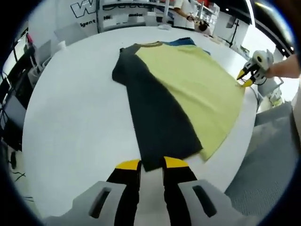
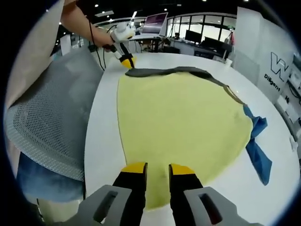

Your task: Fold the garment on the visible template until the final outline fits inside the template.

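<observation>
A yellow garment (image 1: 202, 80) lies flat on the round white table (image 1: 75, 122). A dark grey part (image 1: 155, 108) lies over its left side as a long strip. Blue fabric (image 1: 183, 41) peeks out at the far collar end. My left gripper (image 1: 151, 165) is open at the near end of the dark strip, whose corner lies between the jaws. In the right gripper view the yellow garment (image 2: 183, 127) spreads ahead, with the dark strip (image 2: 174, 71) along its far edge and the blue fabric (image 2: 258, 146) at right. My right gripper (image 2: 158, 175) is open, its jaws astride the yellow hem.
A grey mesh chair (image 2: 47, 117) stands against the table's edge beside the person's arm (image 2: 80, 23). The right gripper (image 1: 245, 79) shows at the table's right edge, the left gripper (image 2: 126, 61) at the far edge. Desks and monitors (image 2: 155, 21) stand behind.
</observation>
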